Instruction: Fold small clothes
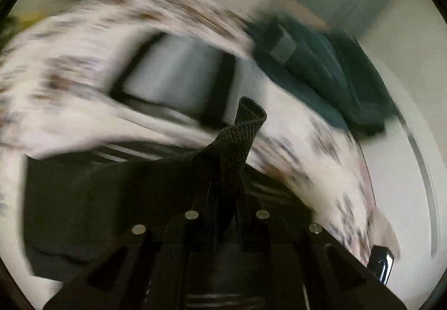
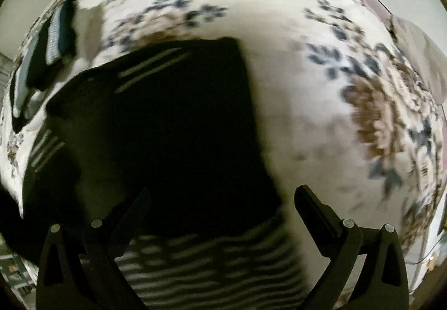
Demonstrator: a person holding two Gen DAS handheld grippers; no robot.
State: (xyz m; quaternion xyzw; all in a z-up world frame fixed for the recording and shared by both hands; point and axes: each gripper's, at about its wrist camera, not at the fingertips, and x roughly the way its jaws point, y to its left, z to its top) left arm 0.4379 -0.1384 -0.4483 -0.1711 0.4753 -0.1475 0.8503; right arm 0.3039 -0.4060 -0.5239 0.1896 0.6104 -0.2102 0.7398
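A black garment with thin white stripes (image 2: pixel 173 125) lies on a floral bedsheet (image 2: pixel 293 103). In the left wrist view my left gripper (image 1: pixel 226 192) is shut on a fold of that black garment (image 1: pixel 240 136), and a tuft of knit cloth stands up between the fingers. The rest of the garment (image 1: pixel 111 192) hangs left and below. My right gripper (image 2: pixel 220 198) is open and empty just above the garment's striped lower part (image 2: pixel 212 262). Its right finger (image 2: pixel 313 212) is over the sheet beside the cloth edge. Both views are blurred.
A dark teal garment (image 1: pixel 321 64) lies at the upper right of the left wrist view. A dark and pale blue folded piece (image 1: pixel 178 75) sits on the sheet; it also shows at the right wrist view's left (image 2: pixel 53 42). Pale walls lie beyond the bed.
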